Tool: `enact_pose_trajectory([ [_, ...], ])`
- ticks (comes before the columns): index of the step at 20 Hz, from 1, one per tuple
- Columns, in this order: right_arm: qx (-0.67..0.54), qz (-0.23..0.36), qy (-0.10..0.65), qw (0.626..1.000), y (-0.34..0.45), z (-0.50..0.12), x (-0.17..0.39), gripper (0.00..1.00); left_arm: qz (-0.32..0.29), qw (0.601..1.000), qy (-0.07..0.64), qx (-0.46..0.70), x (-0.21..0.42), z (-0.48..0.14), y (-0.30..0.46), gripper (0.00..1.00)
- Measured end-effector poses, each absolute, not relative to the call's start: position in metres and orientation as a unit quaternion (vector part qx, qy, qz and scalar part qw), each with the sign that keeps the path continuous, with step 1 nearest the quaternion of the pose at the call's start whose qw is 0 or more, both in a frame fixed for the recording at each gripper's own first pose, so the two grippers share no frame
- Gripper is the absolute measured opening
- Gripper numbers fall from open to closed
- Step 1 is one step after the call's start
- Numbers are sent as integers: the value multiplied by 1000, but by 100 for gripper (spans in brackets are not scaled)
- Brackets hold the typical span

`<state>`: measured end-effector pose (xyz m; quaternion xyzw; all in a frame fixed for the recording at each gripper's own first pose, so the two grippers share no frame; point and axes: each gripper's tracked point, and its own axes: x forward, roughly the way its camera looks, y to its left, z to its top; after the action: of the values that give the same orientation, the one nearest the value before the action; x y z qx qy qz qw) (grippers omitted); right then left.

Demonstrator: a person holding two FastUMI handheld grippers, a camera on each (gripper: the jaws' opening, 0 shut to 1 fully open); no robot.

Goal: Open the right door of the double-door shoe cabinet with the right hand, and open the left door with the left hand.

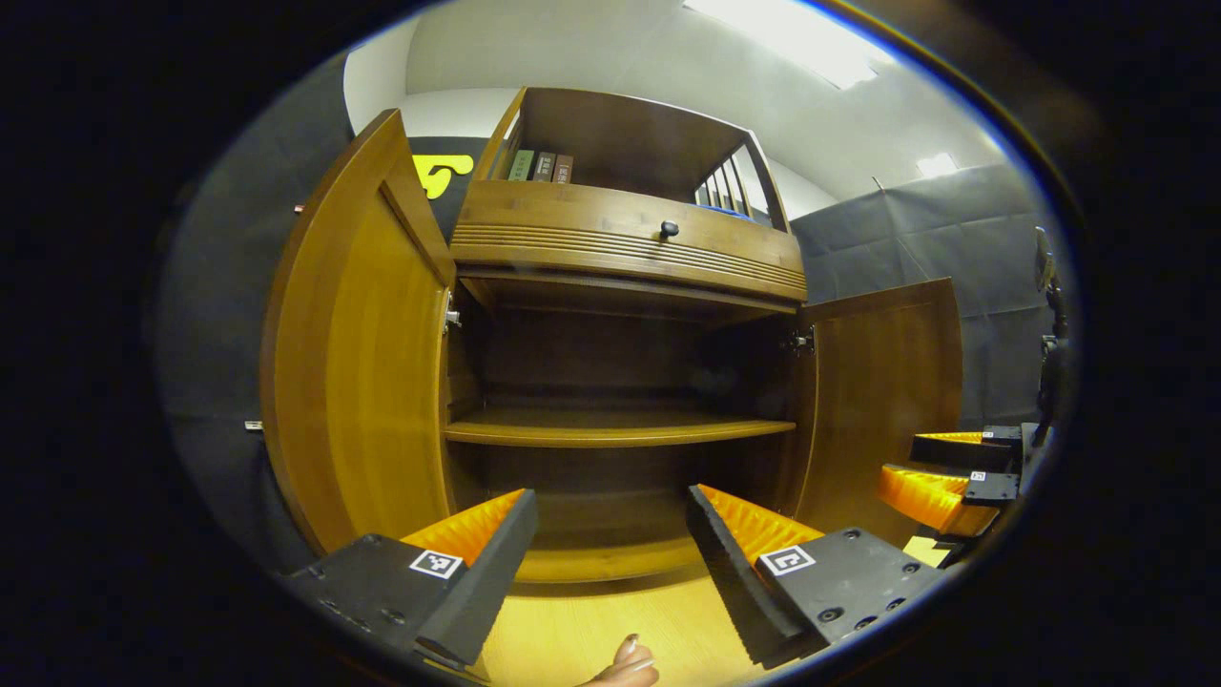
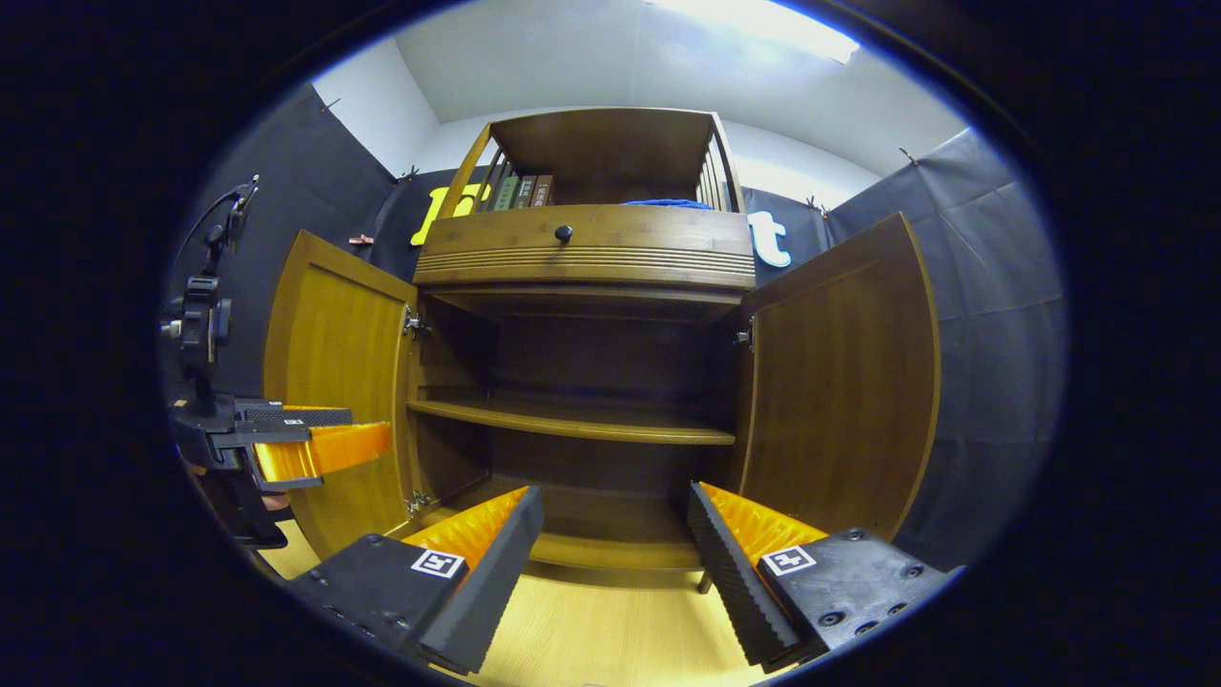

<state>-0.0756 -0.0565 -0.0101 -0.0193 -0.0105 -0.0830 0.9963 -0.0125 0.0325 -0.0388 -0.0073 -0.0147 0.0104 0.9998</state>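
In the left gripper view, the left gripper [image 1: 610, 534] is held wide open on nothing, with the left door [image 1: 358, 363] swung out to the left of its jaws and the open shoe cabinet [image 1: 620, 429] straight ahead between them. In the right gripper view, the right gripper [image 2: 615, 534] is likewise spread and empty, the right door [image 2: 839, 382] standing open just right of its jaws. Both doors are judged fully open, so a clean retreat is best made straight back, clear of either panel.

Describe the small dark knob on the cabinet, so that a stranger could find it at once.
Start at the wooden shoe cabinet, whose two lower doors stand open. Above the open compartment runs a wide drawer front with grooved lines. The knob sits near its middle: small, round and dark, the one dark spot on that pale wood.
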Motion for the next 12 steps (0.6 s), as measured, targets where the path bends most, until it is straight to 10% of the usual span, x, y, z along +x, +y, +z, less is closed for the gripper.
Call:
enact_pose_trajectory([
  [12, -26, -85, -11, 996, -73, -4, -87, 97, -8, 1000, -25, -2, -3, -36, 6, 97],
])
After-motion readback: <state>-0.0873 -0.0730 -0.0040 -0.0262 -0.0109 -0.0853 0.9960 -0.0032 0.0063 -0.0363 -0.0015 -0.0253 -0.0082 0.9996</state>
